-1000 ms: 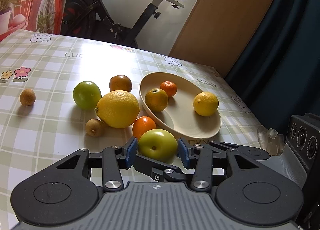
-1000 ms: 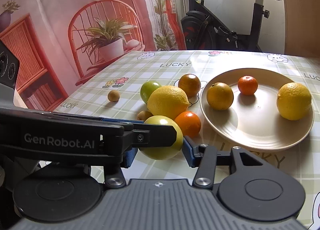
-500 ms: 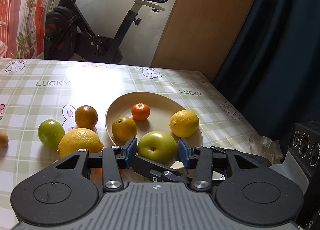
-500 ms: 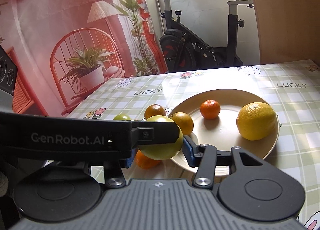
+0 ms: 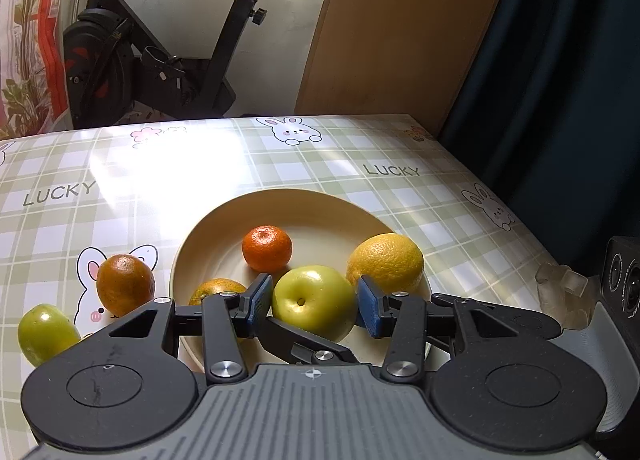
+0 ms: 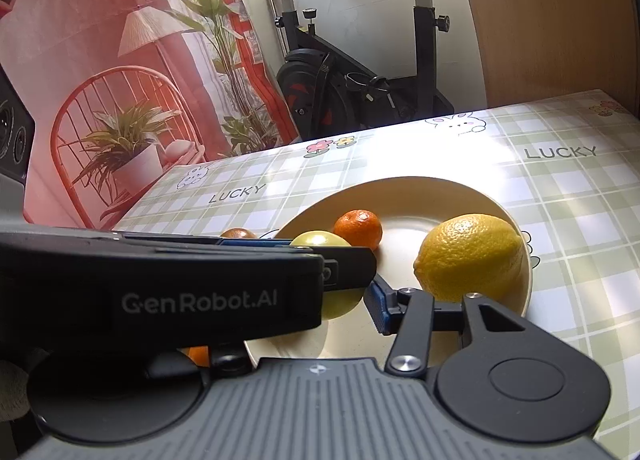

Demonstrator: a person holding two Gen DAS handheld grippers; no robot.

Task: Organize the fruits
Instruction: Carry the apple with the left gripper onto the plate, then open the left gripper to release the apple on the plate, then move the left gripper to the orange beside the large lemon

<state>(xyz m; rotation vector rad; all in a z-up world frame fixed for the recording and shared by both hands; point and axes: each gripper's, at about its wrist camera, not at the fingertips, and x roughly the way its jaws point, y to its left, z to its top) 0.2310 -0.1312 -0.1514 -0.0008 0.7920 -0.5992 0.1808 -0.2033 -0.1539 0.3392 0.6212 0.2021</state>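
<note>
The left gripper (image 5: 314,302) has the green apple (image 5: 314,302) squarely between its blue pads (image 5: 259,300), one pad pressed to each flank, jaws spread just as wide as the fruit and clamped on it. The apple hangs over the near part of the cream plate (image 5: 320,212); whether it touches the plate cannot be told, since the gripper's own linkage covers its underside.

On the plate, a small mandarin (image 5: 267,248) sits just behind the apple, a big yellow lemon (image 5: 385,264) just beside it on the right, and a speckled orange (image 5: 216,289) peeks out behind the left pad, half hidden. Off the plate to the left, a dark orange (image 5: 125,285) rests on the checked tablecloth (image 5: 120,180), and a second green apple (image 5: 46,334) beyond it is partly covered by the gripper body.

The right gripper (image 6: 352,300) hovers at the plate's (image 6: 420,188) near rim. Only one blue pad (image 6: 378,310) shows; the left gripper's black arm crosses in front and covers the other side, so its jaw opening cannot be told. From this side the held apple (image 6: 320,239) is mostly masked, with the mandarin (image 6: 358,229) behind it and the lemon (image 6: 470,258) to the right.
</note>
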